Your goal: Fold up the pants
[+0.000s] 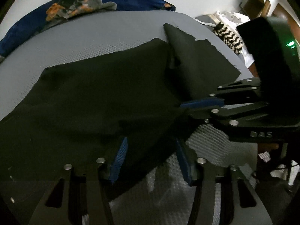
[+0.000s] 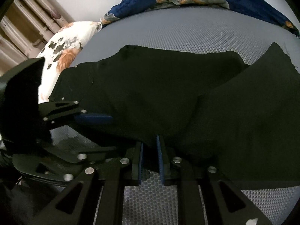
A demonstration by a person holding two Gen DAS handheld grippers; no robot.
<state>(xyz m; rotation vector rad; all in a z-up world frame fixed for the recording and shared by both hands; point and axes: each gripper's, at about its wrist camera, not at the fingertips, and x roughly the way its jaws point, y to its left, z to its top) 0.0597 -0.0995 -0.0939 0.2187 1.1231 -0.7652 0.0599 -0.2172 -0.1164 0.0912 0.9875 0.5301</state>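
Black pants — soft, limp, light; left gripper half-open astride hem, right gripper nearly closed, pinching near edge — grab edges.

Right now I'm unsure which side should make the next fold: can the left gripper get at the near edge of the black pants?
Probably yes. The left gripper already straddles the near edge of the black pants, cloth between its blue pads, nothing blocking. The right gripper works beside it.
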